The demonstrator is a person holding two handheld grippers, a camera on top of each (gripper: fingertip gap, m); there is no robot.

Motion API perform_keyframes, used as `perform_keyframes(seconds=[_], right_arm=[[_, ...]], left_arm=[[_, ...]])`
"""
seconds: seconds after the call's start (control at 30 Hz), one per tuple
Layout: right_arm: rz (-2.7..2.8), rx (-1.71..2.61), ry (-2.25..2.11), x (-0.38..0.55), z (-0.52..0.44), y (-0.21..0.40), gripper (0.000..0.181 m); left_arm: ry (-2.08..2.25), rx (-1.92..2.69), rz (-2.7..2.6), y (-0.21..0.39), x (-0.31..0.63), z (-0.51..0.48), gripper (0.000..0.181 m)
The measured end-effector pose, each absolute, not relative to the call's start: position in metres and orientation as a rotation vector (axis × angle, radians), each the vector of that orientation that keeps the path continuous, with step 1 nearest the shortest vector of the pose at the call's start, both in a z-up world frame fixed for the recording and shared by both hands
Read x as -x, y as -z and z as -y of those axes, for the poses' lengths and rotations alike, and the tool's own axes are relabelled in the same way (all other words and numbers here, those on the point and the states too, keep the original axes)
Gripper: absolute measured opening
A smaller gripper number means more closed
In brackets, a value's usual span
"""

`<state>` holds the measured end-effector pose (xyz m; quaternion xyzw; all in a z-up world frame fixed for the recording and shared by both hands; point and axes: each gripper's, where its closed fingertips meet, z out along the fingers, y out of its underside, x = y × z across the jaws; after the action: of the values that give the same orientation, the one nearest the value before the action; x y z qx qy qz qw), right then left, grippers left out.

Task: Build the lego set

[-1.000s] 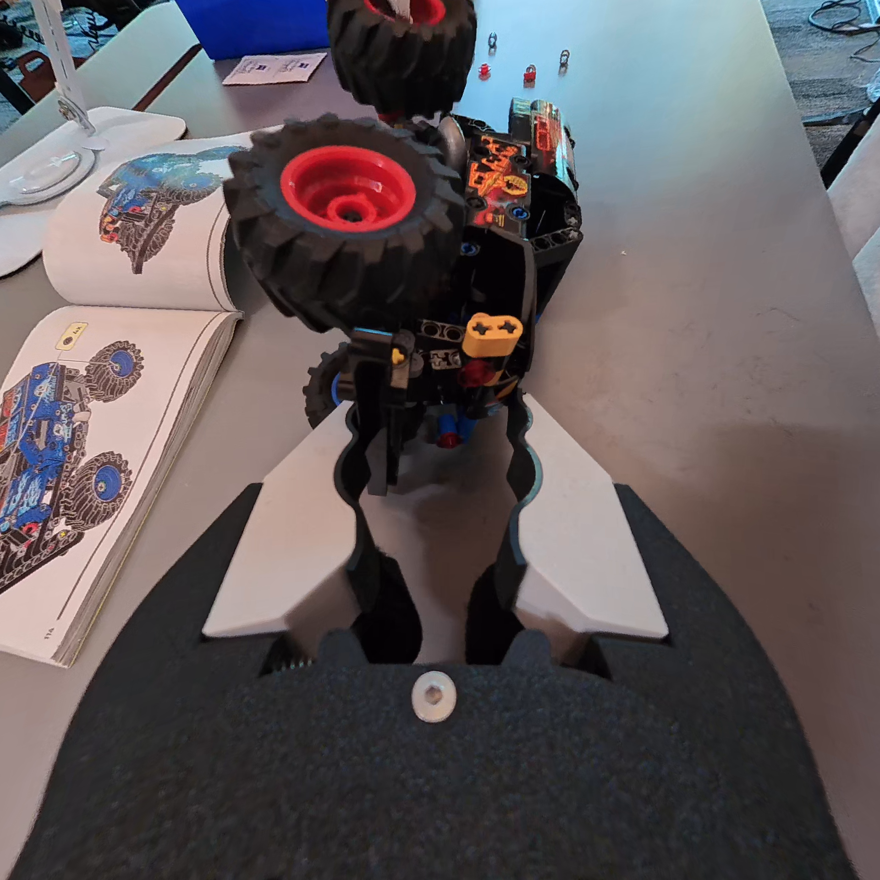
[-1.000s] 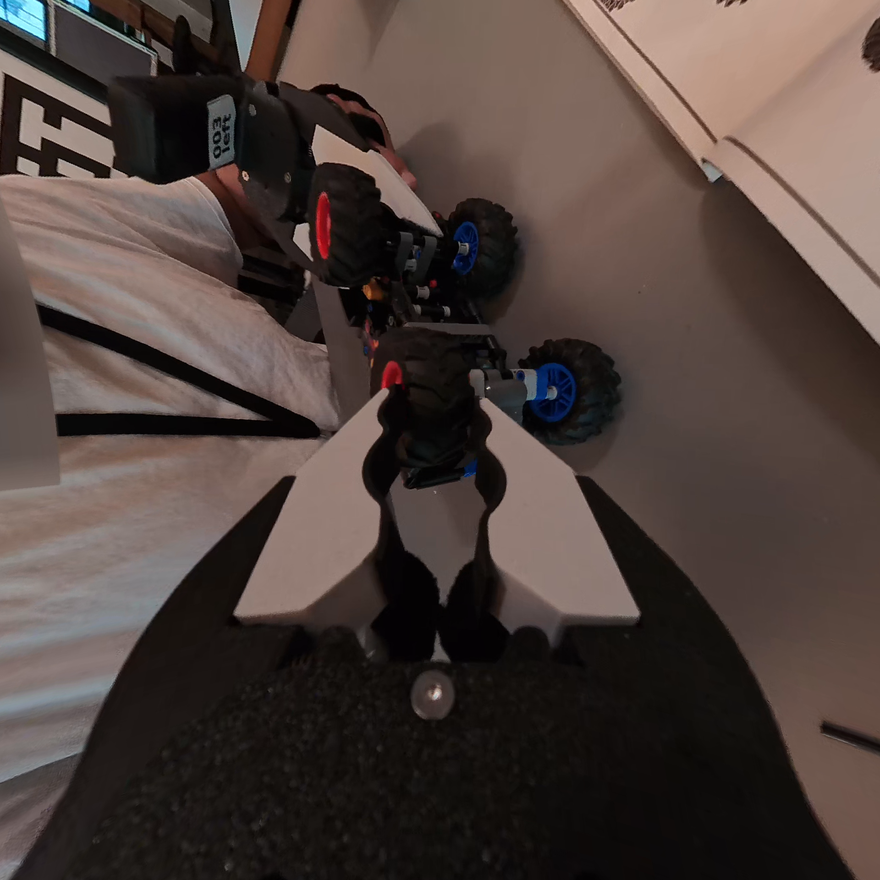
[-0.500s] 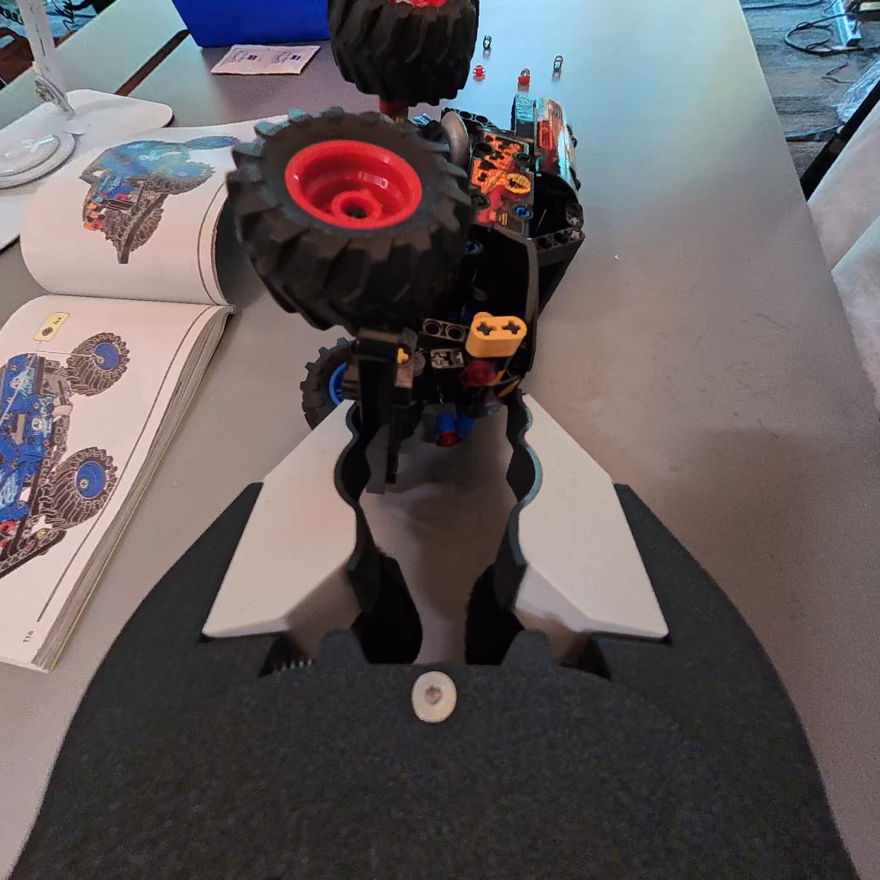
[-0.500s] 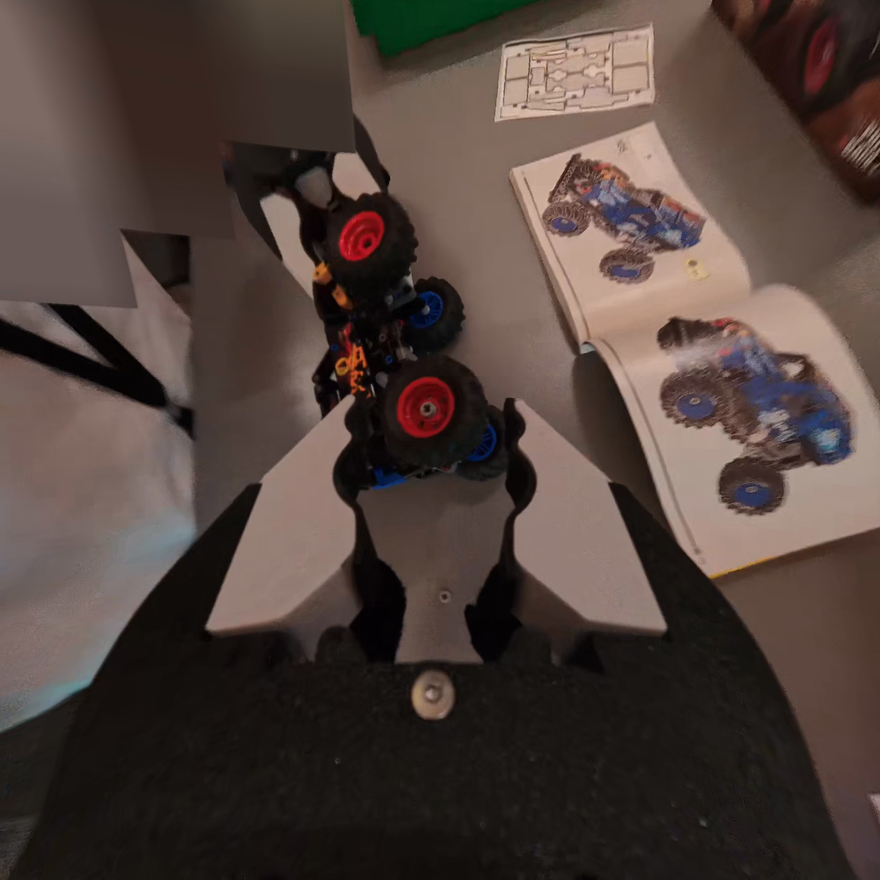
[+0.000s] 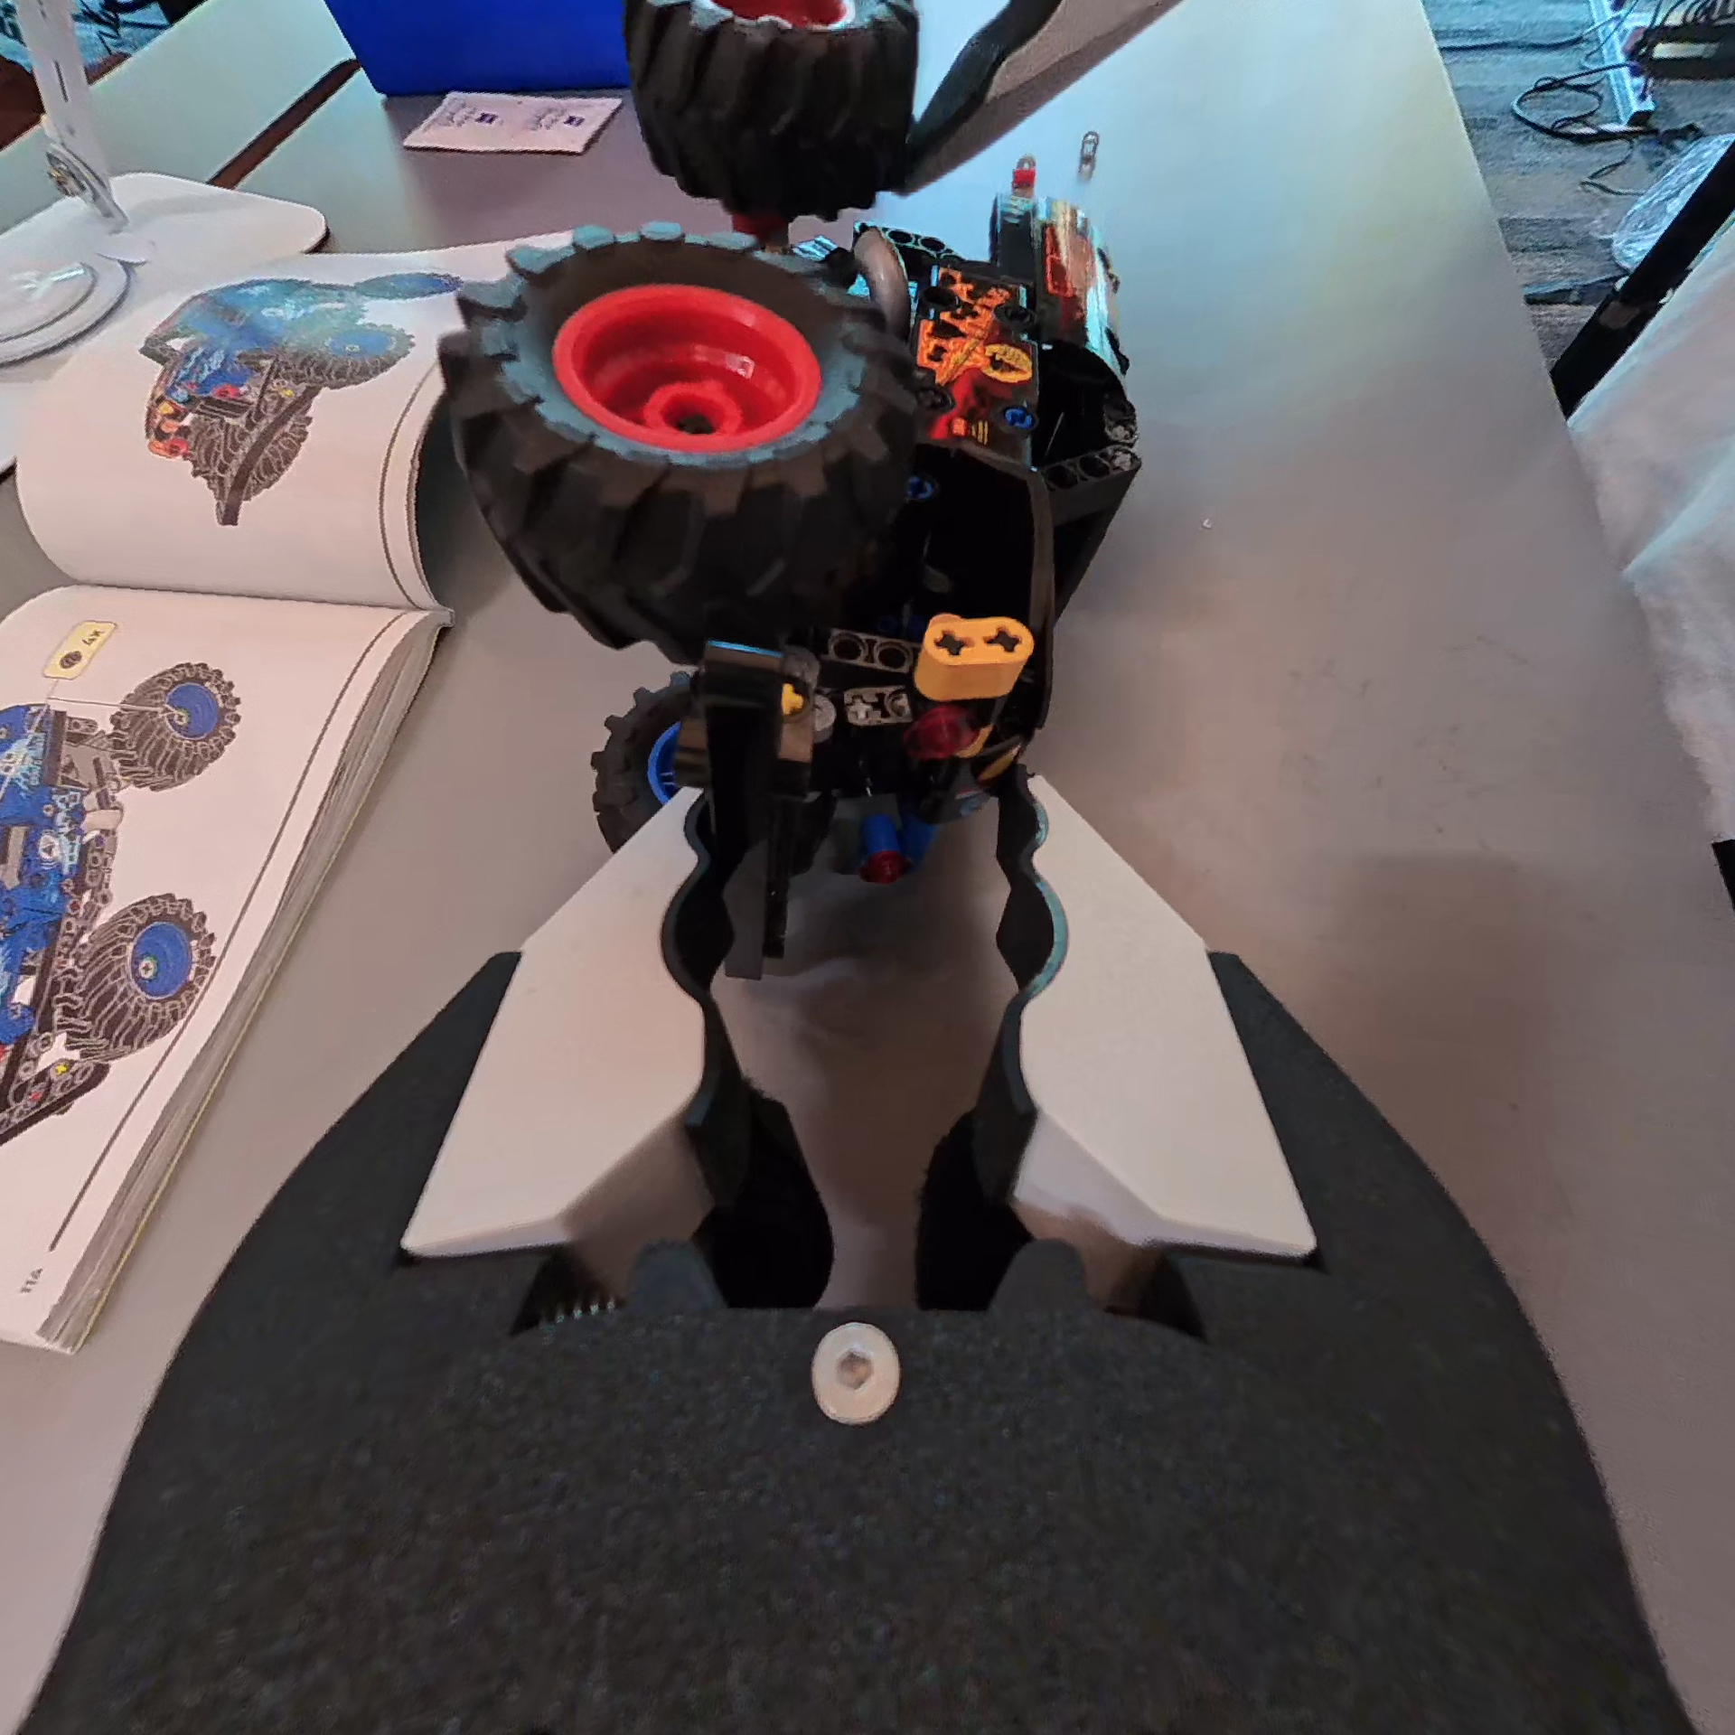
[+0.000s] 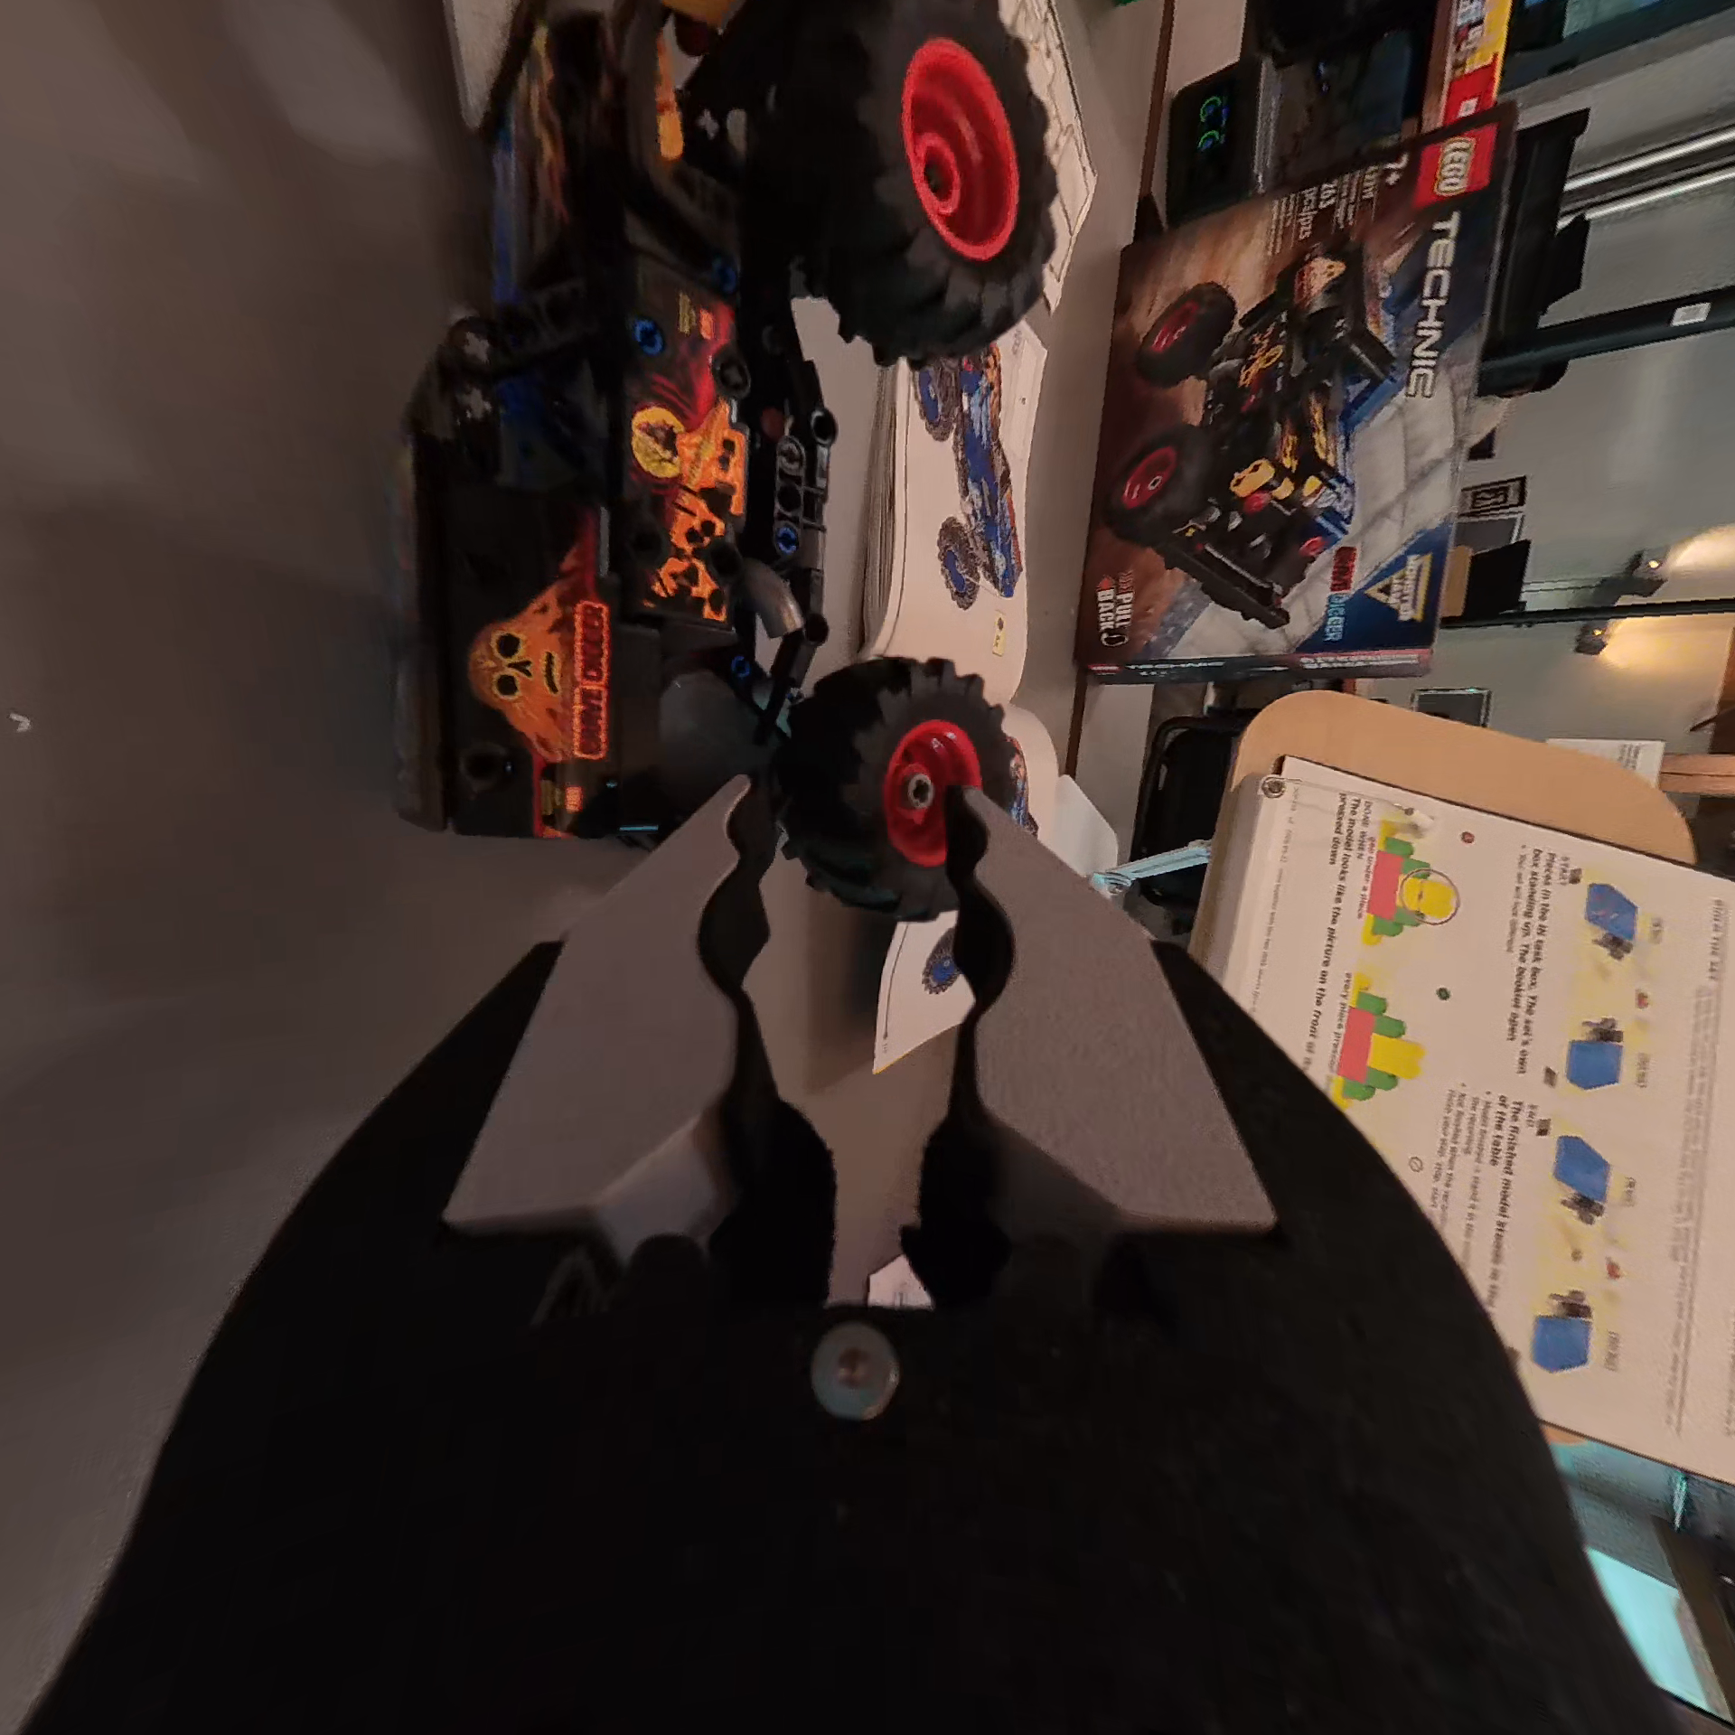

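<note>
Left hand-held gripper point(image 5: 859, 845) grips the monster truck's point(image 5: 976, 451) rear end — right hand-held gripper point(image 6: 859, 817) clamps a red-hubbed wheel point(image 6: 901, 789), truck tipped sideways on the table point(image 5: 1314, 657).

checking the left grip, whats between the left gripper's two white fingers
In the left wrist view, the rear of the black monster truck model sits between the left gripper fingertips; a black beam hangs by one finger, with bare grey table behind.
</note>
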<state>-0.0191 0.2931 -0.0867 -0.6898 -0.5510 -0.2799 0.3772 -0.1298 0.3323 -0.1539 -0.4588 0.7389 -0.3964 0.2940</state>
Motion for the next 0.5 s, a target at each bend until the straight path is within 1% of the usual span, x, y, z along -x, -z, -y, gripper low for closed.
perform_keyframes(seconds=[0.1, 0.5], right_arm=[[1.435, 1.798, 0.703, 0.0164, -0.2944, 0.0924, 0.035], [1.504, 1.714, 0.847, 0.0125, -0.3012, 0.0922, 0.035]], left_arm=[[1.049, 1.217, -1.969, 0.1542, 0.1290, -0.3313, 0.054], [1.081, 1.244, -1.966, 0.1534, 0.1284, -0.3318, 0.053]])
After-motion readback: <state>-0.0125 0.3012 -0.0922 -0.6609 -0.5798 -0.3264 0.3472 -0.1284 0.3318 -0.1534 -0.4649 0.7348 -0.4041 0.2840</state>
